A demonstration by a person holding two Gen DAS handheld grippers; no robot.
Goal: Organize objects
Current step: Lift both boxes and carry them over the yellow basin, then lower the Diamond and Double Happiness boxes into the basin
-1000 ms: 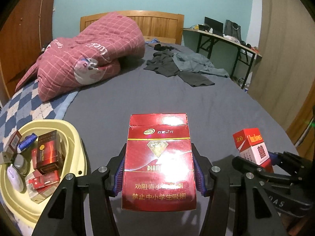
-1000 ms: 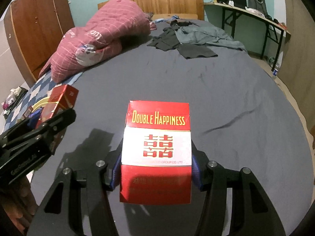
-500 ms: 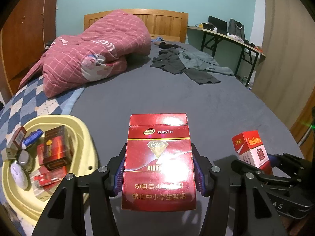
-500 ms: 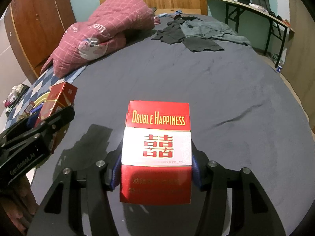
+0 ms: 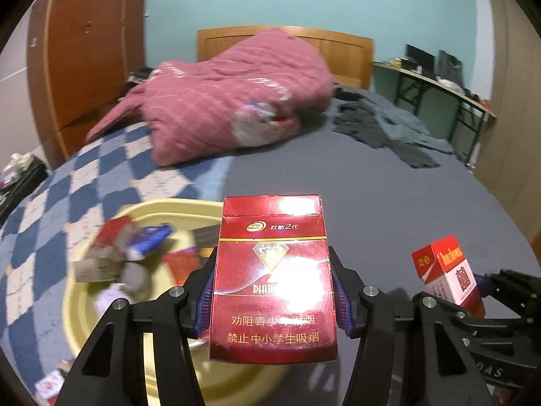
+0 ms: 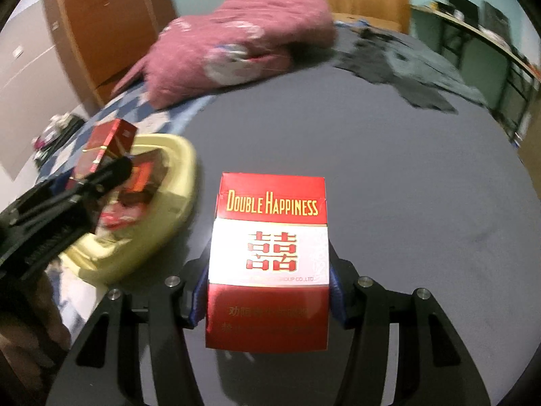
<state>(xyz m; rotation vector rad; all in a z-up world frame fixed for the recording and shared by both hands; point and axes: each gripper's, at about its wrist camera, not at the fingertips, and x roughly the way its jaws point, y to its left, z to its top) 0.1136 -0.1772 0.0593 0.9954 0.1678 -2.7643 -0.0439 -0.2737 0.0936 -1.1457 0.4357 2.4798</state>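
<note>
Evidently both claws had swung leftward within the last second: the yellow basin (image 5: pixel 175 209), earlier off at nine o'clock in the left wrist view, now sat just ahead at ten o'clock, partly under the left claw (image 5: pixel 273 291). That claw was clenched on the dark red diamond pack (image 5: pixel 273 291), held upright off the bed. The right claw (image 6: pixel 268 267) was likewise clamped on the Double Happiness pack (image 6: pixel 268 267), also upright and airborne, with the basin (image 6: pixel 182 159) at ten o'clock in its own view. Motion blur smeared the basin's contents in both views, so the swing was probably not finished. I judged this the carry toward the drop: two packs on their way to join the ones already gathered.

The basin already held several packs and small items (image 5: pixel 135 247), crowded toward its nine o'clock side; the barer patch lay nearer the left claw. Its raised rim stood between the claws and the drop spot, so a pack released low might catch it. The grey bedsheet (image 6: pixel 389 169) from twelve to three o'clock was open and flat, giving the right claw room to wait. The two claws were near each other, so entering the basin together risked a knock.
</note>
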